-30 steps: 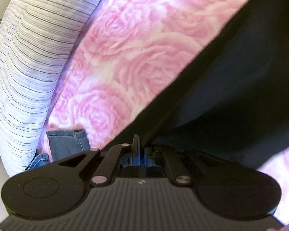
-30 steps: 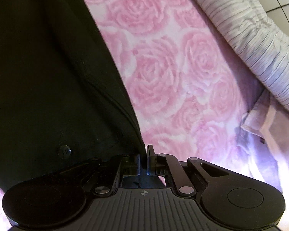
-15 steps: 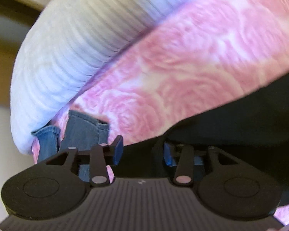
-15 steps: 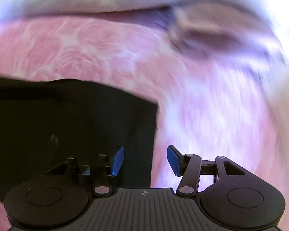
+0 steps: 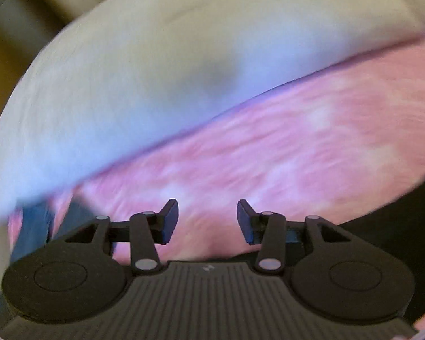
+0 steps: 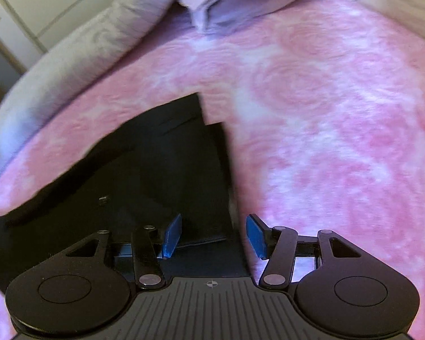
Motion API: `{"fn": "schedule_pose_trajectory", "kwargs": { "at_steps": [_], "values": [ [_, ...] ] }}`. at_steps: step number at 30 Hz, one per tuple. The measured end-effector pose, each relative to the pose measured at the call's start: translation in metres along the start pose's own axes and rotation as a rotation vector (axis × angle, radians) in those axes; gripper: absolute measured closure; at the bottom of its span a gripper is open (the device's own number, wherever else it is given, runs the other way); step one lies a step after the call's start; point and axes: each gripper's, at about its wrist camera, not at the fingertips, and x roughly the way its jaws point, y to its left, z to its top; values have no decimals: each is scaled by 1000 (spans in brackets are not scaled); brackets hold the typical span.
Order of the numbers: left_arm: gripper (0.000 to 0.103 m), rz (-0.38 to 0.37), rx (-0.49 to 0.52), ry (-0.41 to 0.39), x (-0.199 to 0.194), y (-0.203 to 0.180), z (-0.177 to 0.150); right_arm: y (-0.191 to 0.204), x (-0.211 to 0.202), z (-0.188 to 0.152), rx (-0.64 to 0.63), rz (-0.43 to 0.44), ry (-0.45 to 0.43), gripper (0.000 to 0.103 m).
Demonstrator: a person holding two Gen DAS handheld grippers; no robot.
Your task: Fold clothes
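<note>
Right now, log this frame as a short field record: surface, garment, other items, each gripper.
surface: pink rose-print bedspread
garment: black garment, lying folded on the bedspread
other items: pale striped bedding; lilac cloth at the far edge; blue denim
left gripper: jaws opening, nothing between them
right gripper: open above the garment's edge, holding nothing

You have the garment [image 6: 167,175] lying flat on the bedspread [image 6: 325,113], reaching away toward the pillow [image 6: 79,53]. That pillow runs along the bedspread's far edge. A folded cloth [image 6: 240,2] lies at the far end, right of the pillow. In your left view, jeans [image 5: 36,221] sit at the pillow's near left end.
</note>
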Motion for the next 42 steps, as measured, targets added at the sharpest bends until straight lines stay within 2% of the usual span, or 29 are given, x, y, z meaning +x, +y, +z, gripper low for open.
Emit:
{"fn": "schedule_pose_trajectory", "kwargs": {
  "at_steps": [4, 6, 7, 8, 9, 12, 16, 19, 20, 21, 23, 26, 29, 33, 38, 42],
  "values": [
    [56, -194, 191, -70, -11, -98, 39, -10, 4, -7, 19, 36, -1, 49],
    [56, -288, 280, -96, -11, -155, 56, -21, 7, -9, 92, 106, 11, 49],
    [56, -341, 323, -108, -10, -185, 63, -25, 8, -10, 115, 129, 19, 53],
    [56, -387, 359, -120, -8, -215, 69, -28, 7, -10, 121, 136, 29, 69],
    [56, -428, 399, -129, -7, -245, 75, -30, 5, -10, 120, 138, 42, 76],
    [56, -528, 485, -158, -2, -326, 84, -31, -3, -14, 103, 136, 83, 83],
    [56, -633, 543, -174, 8, -418, 91, -39, -7, -29, 120, 139, 96, 84],
    [56, -649, 562, -155, 20, -462, 91, -47, -5, -32, 172, 140, 60, 81],
    [56, -638, 573, -151, 23, -472, 89, -47, -6, -30, 180, 124, 47, 73],
    [57, -622, 583, -151, 25, -477, 87, -47, -7, -29, 187, 109, 33, 59],
    [57, -598, 591, -156, 26, -474, 83, -45, -12, -24, 190, 80, 6, 49],
    [56, -560, 538, -158, 22, -435, 71, -31, -29, -15, 128, 49, -54, 49],
    [55, -490, 440, -126, 16, -371, 41, -9, -46, -10, 46, 16, -125, 48],
    [52, -363, 310, -23, 11, -278, -29, 35, -48, -20, -116, -19, -154, 47],
    [49, -205, 197, 116, 2, -175, -133, 95, -15, -39, -192, 29, -60, 47],
    [42, -115, 114, 161, -7, -102, -204, 151, 13, -60, -282, 57, 22, 47]
  ]
}}
